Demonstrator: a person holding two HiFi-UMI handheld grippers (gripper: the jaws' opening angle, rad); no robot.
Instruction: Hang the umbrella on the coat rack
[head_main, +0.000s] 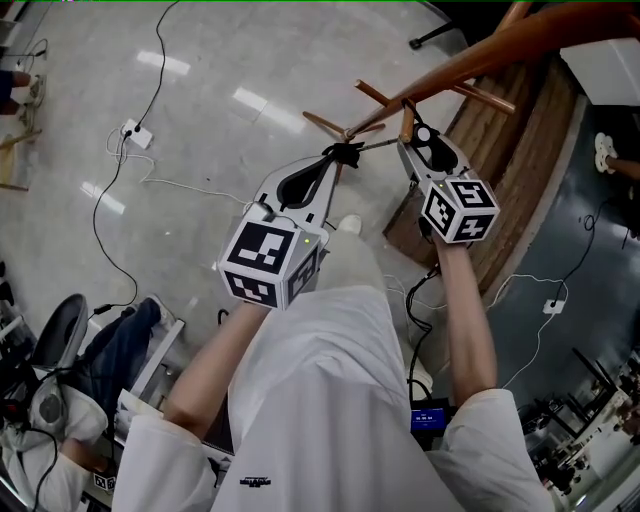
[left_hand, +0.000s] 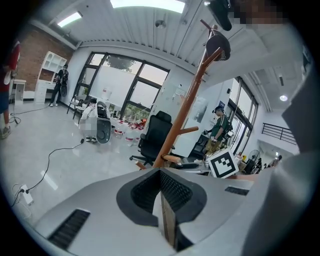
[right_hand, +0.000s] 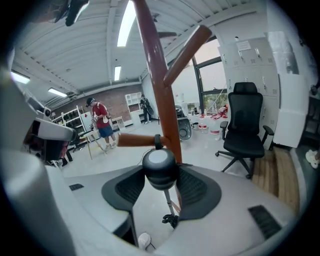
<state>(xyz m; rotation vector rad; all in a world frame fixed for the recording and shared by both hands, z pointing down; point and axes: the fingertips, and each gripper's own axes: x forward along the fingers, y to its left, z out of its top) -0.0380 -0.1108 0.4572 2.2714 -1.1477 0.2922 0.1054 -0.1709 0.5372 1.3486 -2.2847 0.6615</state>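
The wooden coat rack slants across the top right of the head view, and its pole stands just beyond my right gripper. My right gripper is shut on the umbrella's round black handle knob. A thin shaft runs down from the knob to a black clump. In the head view the shaft links my right gripper to the clump, which lies at the tips of my left gripper. My left gripper looks shut; whether it pinches the clump is hidden.
A side peg with a black ring sticks out left of the pole. A wooden platform lies right of the rack. Black office chairs stand nearby. Cables and a power strip cross the floor. A person in red stands far off.
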